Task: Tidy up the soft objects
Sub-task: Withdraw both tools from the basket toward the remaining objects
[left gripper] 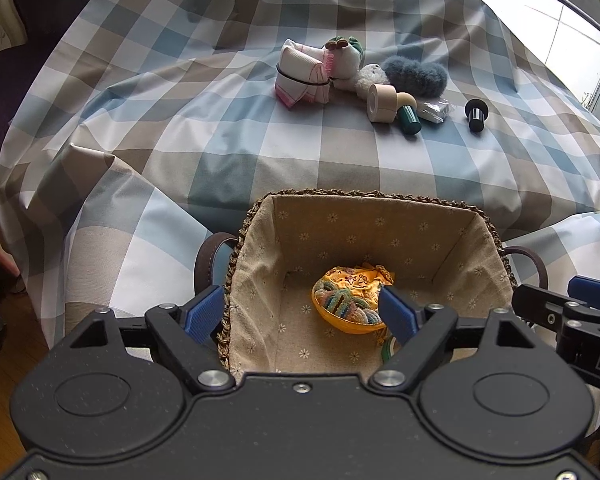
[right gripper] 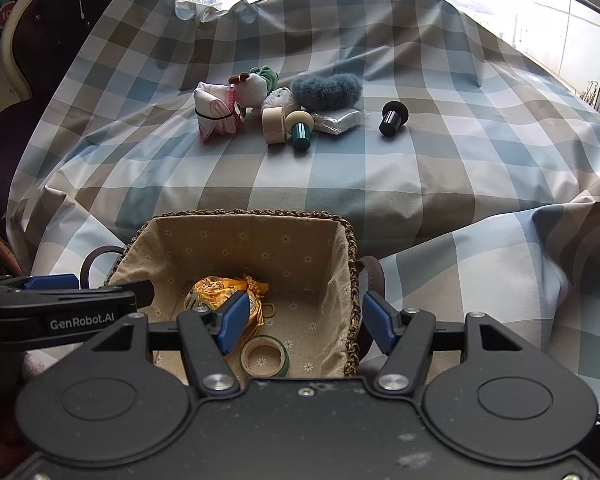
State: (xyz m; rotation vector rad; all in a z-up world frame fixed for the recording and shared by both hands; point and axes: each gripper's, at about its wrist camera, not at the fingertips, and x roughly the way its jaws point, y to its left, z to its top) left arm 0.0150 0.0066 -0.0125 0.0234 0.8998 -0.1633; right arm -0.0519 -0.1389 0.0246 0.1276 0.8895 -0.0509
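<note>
Hovering over the lined wicker basket (left gripper: 364,216): both grippers are pointing down into it, side by side. Left gripper (left gripper: 300,312) is standing with jaws apart, nothing pinched; its left pad is sitting outside the basket's left wall, its right pad over the interior, just in front of the yellow embroidered pouch (left gripper: 350,298). Right gripper (right gripper: 304,322) is also standing parted and empty, a narrower gap than the left, straddling the basket's right wall: left pad inside, right pad outside.

The pouch is lying on the basket floor, loose, with no pad pressing on it.

View differences: the right wrist camera is showing a tape roll (right gripper: 265,356) lying flat on the basket floor near the front wall; in the left wrist view only a sliver of it is peeking out behind the right pad. The left view is showing the pouch's striped embroidery face; in the right view the pouch is half hidden behind the left pad, with its drawstring trailing.

Remaining items are sitting well apart from the basket, clustered farther back on the checked cloth (left gripper: 340,152): banded pink-white towel bundle (left gripper: 302,76), white plush toys (right gripper: 260,88), grey fuzzy piece (right gripper: 326,88), beige tape roll (left gripper: 382,102), green cylinder (right gripper: 300,130), black cylinder (right gripper: 392,118), clear-wrapped packet (right gripper: 340,120).
</note>
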